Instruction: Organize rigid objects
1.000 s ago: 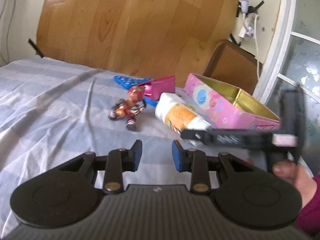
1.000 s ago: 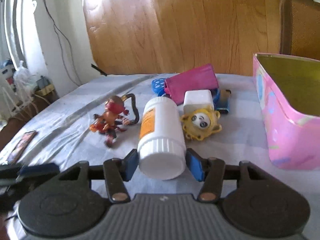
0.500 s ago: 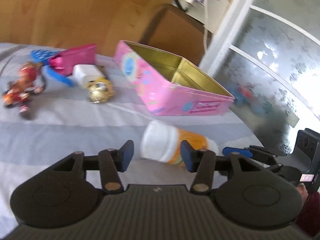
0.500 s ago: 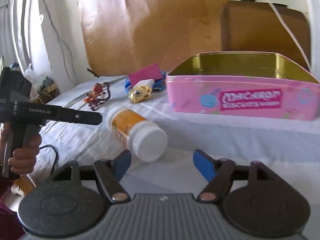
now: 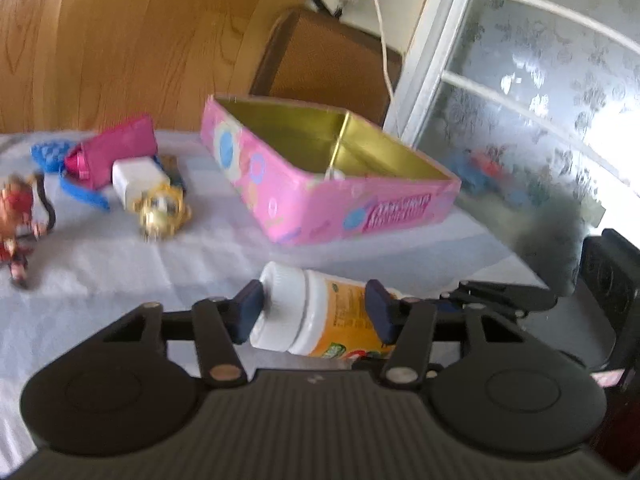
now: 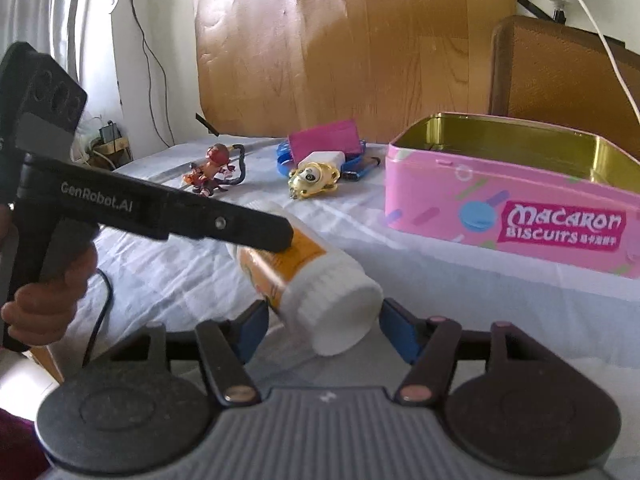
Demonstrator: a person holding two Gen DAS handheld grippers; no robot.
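A white bottle with an orange label lies between both grippers, in the left wrist view (image 5: 320,316) and the right wrist view (image 6: 316,284). My left gripper (image 5: 314,316) has its fingers at the two ends of the bottle, one at the cap and one on the label. My right gripper (image 6: 320,328) is open around the capped end. The left gripper's arm (image 6: 160,212) crosses over the bottle. An open pink biscuit tin (image 5: 320,184) (image 6: 508,200) stands just beyond, with a small white thing inside.
On the striped sheet lie a red monkey figure (image 6: 212,172), a yellow round toy (image 6: 312,178), a white block (image 5: 136,180), a magenta pouch (image 5: 112,152) and blue items. A brown chair (image 5: 328,64) and a glass door stand behind.
The bottle was carried from the toy pile to in front of the tin and released by the right gripper. My left gripper swung right and closed in on the bottle's ends.
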